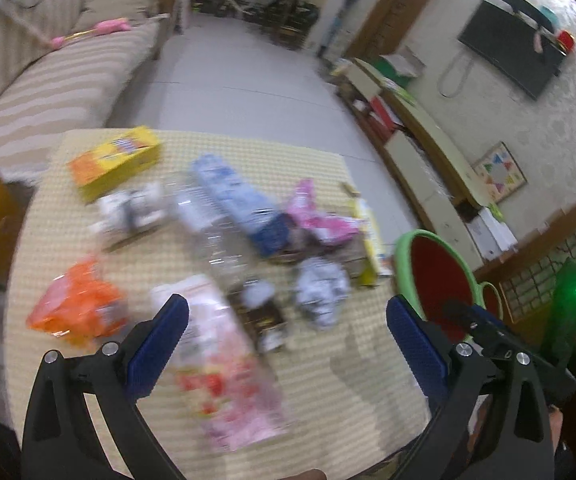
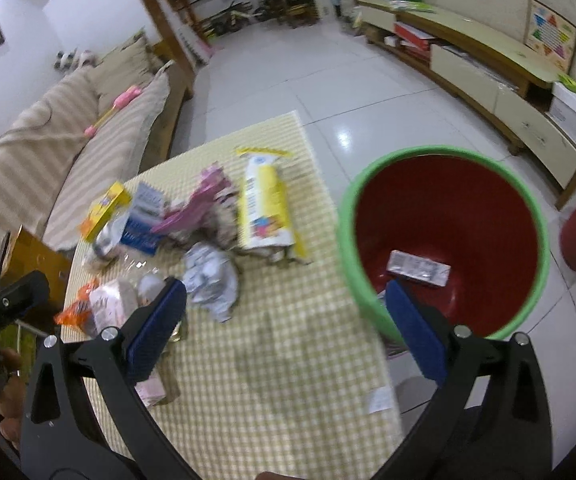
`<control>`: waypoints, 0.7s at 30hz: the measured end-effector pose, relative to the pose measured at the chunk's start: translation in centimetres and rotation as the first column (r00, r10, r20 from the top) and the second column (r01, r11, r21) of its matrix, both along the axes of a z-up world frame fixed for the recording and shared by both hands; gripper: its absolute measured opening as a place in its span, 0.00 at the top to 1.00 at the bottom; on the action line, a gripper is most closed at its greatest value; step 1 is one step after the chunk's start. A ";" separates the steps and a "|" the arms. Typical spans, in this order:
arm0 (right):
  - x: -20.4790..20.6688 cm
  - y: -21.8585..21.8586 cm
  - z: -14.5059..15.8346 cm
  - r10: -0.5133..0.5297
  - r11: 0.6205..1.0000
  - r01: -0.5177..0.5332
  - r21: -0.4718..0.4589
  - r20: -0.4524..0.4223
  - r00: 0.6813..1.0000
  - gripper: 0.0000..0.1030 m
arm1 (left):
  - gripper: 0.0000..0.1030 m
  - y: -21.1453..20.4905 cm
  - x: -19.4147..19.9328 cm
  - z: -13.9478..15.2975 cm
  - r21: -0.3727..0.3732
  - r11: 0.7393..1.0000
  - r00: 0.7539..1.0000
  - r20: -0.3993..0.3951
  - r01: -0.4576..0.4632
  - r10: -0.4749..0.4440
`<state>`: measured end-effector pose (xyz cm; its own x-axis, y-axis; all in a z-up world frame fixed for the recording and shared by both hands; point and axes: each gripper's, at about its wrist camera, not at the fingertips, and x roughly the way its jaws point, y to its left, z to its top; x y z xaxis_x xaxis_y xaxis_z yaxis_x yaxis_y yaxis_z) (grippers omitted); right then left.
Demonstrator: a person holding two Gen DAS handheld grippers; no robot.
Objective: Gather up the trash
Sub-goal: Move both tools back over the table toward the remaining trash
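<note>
Crumpled paper and plastic trash (image 1: pixel 319 292) strewn over checked mat (image 2: pixel 288 340); red green-rimmed bin (image 2: pixel 443 160) holds one wrapper (image 2: pixel 417 269). Both grippers, left (image 1: pixel 288 344) and right (image 2: pixel 286 328), wide, empty. Between picks, probably; next, close on nearest piece.

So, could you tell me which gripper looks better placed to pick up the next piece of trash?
Probably the left gripper: open, directly over the pink packet. The right gripper, also open, frames only bare mat.

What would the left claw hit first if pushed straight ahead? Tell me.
Probably the pink wrapper on the checked mat: it lies between the open left claw fingers. Depth is blurred, so only likely.
</note>
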<state>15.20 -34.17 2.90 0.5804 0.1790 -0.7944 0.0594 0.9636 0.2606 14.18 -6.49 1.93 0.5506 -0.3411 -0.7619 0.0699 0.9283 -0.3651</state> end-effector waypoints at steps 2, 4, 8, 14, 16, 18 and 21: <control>0.1 1.6 -0.1 0.027 1.000 -0.027 -0.005 -0.002 1.000 0.05 | 0.08 2.0 -0.6 -0.2 0.009 0.999 0.999 0.001 -0.032 0.032; 0.2 3.2 -0.2 0.049 0.999 -0.049 -0.014 -0.001 0.999 0.05 | 0.08 4.0 -1.3 -0.6 0.020 0.997 0.998 -0.003 -0.069 0.069; 0.3 5.8 -0.4 0.086 0.996 -0.086 -0.027 -0.001 0.996 0.05 | 0.08 7.3 -2.5 -1.4 0.028 0.991 0.992 -0.013 -0.128 0.128; 0.5 8.4 -1.0 0.118 0.992 -0.118 -0.045 -0.014 0.993 0.05 | 0.08 10.9 -3.4 -3.1 0.046 0.973 0.972 -0.052 -0.227 0.229; 0.5 8.8 -1.2 0.127 0.991 -0.128 -0.048 -0.021 0.992 0.05 | 0.08 11.8 -3.5 -3.8 0.044 0.965 0.963 -0.071 -0.257 0.260; 0.6 9.1 -1.4 0.133 0.990 -0.134 -0.054 -0.028 0.991 0.05 | 0.08 12.4 -3.4 -4.4 0.038 0.961 0.957 -0.090 -0.275 0.277; 0.9 9.1 -1.9 0.130 0.990 -0.132 -0.054 -0.038 0.991 0.05 | 0.08 12.9 -3.0 -5.4 0.040 0.956 0.949 -0.120 -0.290 0.293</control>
